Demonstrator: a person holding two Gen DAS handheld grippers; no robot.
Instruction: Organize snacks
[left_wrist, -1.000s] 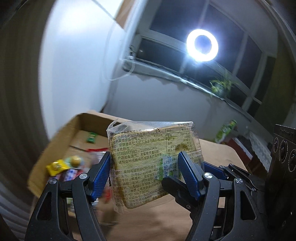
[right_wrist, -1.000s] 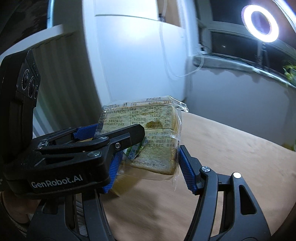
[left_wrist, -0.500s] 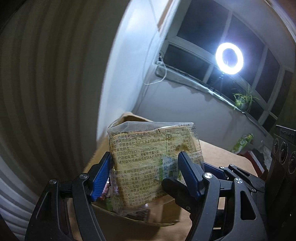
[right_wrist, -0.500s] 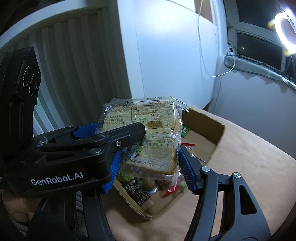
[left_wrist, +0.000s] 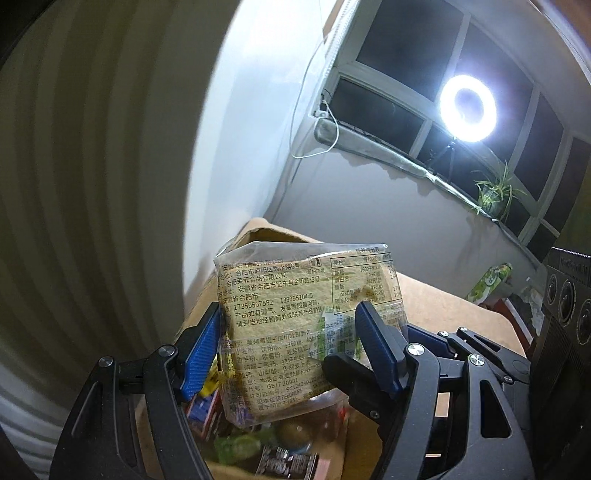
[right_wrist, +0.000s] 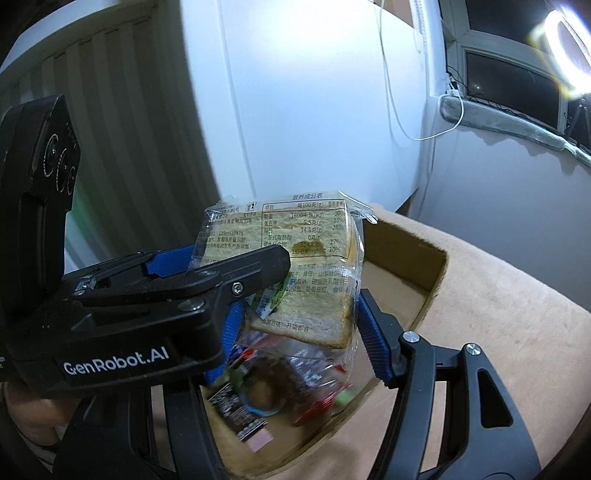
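Observation:
A clear-wrapped bread sandwich pack (left_wrist: 295, 325) with black printed text is held in the air by both grippers. My left gripper (left_wrist: 291, 347) is shut on its two sides. My right gripper (right_wrist: 299, 317) is shut on the same pack (right_wrist: 310, 266) from the other side, and the left gripper's black finger (right_wrist: 207, 291) crosses in front of it. The pack hangs over an open cardboard box (right_wrist: 424, 280) that holds several small wrapped snacks (right_wrist: 266, 391). The box also shows in the left wrist view (left_wrist: 258, 230).
The box stands on a tan cloth-covered table (right_wrist: 491, 295) against a white wall and ribbed panel (right_wrist: 129, 155). A ring light (left_wrist: 467, 107) shines at the window. A green packet (left_wrist: 491, 280) lies at the table's far right.
Both grippers have carried the bread pack leftward from above the bare table to over the open box. The views swung toward the wall, and the box's snacks now show below the pack.

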